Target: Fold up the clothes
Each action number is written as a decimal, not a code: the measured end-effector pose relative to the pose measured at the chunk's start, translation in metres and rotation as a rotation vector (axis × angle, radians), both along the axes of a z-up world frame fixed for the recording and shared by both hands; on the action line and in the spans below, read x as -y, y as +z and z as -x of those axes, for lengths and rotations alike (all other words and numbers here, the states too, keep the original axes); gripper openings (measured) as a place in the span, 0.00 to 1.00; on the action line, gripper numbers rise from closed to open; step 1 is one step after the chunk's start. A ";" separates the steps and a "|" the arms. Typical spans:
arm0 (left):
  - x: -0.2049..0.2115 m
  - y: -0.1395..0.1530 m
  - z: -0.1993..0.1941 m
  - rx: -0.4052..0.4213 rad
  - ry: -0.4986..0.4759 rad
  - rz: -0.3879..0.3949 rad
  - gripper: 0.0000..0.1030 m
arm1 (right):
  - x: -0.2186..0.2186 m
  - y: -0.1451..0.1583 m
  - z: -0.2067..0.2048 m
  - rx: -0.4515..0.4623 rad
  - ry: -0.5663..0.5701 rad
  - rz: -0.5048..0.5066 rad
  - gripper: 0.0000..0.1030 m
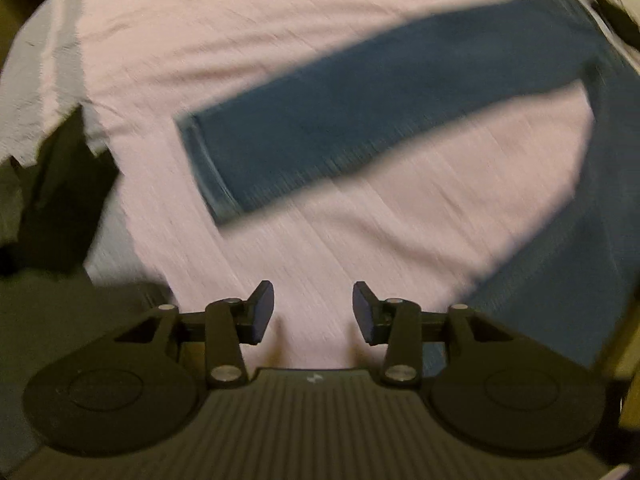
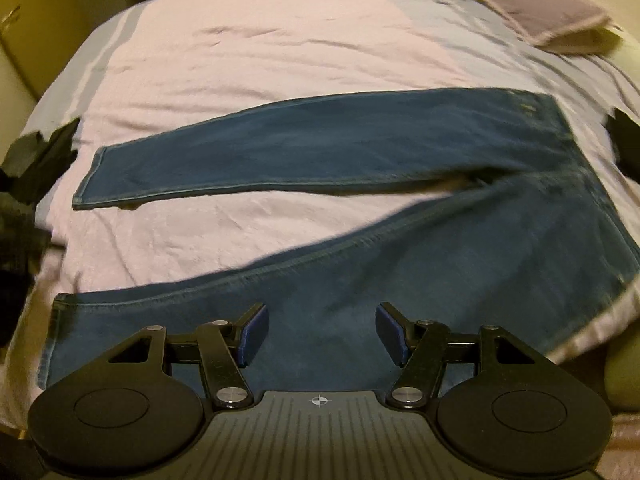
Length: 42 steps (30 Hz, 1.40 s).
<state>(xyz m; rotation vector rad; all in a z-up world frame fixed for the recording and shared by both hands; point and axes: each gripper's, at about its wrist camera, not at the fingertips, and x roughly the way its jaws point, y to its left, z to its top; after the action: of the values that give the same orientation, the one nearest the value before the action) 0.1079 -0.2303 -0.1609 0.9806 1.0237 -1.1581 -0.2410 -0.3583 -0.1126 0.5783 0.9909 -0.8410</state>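
A pair of blue jeans (image 2: 360,148) lies flat on the pink bedsheet (image 2: 260,40), legs spread in a V with the hems at the left and the waist at the right. In the right wrist view my right gripper (image 2: 322,334) hovers open over the near leg (image 2: 320,280), with nothing between its fingers. In the left wrist view, which is blurred, the far leg (image 1: 360,108) runs across the sheet (image 1: 280,40), its hem at the left. My left gripper (image 1: 313,312) is open over bare sheet between the two legs, holding nothing.
A purple pillow (image 2: 528,4) rests at the bed's far right corner. Dark clothing (image 2: 40,156) is piled at the bed's left edge, also seen as a dark clothing heap (image 1: 60,184) in the left wrist view. A dark object (image 2: 628,140) sits at the right edge.
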 end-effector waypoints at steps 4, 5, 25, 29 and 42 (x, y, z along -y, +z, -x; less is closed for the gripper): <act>-0.039 -0.019 0.039 0.064 -0.085 -0.101 0.38 | -0.022 0.002 0.048 0.036 -0.072 0.008 0.61; -0.049 -0.024 0.049 0.080 -0.106 -0.127 0.38 | -0.027 0.000 0.059 0.043 -0.095 -0.002 0.61; -0.132 -0.015 0.135 0.083 -0.164 -0.150 0.41 | -0.108 0.019 0.177 0.031 -0.236 -0.021 0.62; -0.134 -0.001 0.136 0.079 -0.151 -0.107 0.42 | -0.115 0.028 0.182 0.005 -0.239 -0.009 0.62; -0.099 0.049 0.162 0.060 -0.134 0.067 0.43 | -0.100 0.054 0.162 -0.123 -0.175 0.084 0.62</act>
<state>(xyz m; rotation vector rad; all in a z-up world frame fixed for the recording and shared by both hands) -0.0544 -0.1314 -0.1122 1.0369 0.8762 -1.2579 -0.4027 -0.2581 -0.0581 0.5514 1.0211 -1.0788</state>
